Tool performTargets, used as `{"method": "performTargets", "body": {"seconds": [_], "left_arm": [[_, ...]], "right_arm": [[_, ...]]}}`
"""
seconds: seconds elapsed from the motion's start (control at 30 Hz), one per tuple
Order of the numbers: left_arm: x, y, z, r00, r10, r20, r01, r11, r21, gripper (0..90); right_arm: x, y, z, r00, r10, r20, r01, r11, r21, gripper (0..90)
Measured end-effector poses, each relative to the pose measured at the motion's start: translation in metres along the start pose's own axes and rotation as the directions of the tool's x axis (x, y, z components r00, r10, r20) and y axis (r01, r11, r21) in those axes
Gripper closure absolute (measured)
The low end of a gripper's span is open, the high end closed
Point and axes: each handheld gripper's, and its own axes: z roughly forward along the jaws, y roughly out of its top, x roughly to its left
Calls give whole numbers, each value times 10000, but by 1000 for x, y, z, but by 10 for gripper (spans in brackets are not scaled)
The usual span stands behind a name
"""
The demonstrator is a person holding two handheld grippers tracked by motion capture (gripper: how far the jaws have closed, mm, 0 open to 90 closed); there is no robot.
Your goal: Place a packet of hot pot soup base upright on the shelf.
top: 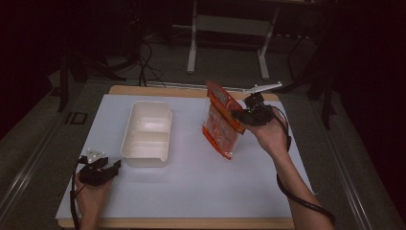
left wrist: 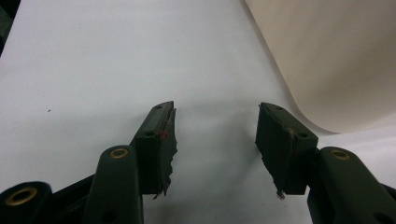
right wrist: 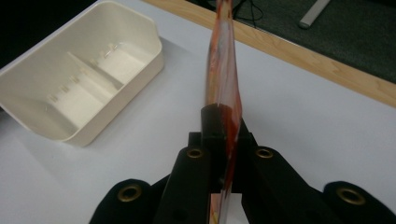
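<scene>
Lower left of high view: left gripper [top: 115,166], fingers spread, empty, resting on table [top: 191,187] beside cream divided container [top: 146,134]. Right of centre: right gripper [top: 238,115] pinching orange snack packet [top: 221,122], held aloft. Packet lifted; probable placement in container outstanding.

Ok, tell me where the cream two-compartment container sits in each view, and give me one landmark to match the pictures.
High view: the cream container sits left of centre on the white mat, just beyond the left gripper.
Left gripper view: its rounded outer wall takes the upper right corner, beyond the open jaws.
Right gripper view: upper left, divider visible, left of the clamped orange packet.
Shared landmark: the white mat under everything.
</scene>
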Motion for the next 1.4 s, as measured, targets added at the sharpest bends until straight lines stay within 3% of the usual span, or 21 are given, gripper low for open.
{"method": "performTargets", "body": {"seconds": [0.33,0.57,1.13,1.4], "left_arm": [[0,0,0,10000,-26,-9,26,10000,-5,473],[1,0,-2,9998,-185,55,186,9997,-142,469],[-2,0,-1,10000,-51,79,52,9999,-134,469],[-2,0,-1,10000,-22,55,23,10000,-83,469]], "right_arm": [[21,11,-1,9983,-436,-375,431,9989,-157,900],[29,16,-7,9961,-332,-815,306,9990,-330,900],[50,35,-19,9861,-371,-1622,246,9966,-786,900],[64,46,-23,9804,-626,-1866,457,9945,-938,900]]}}
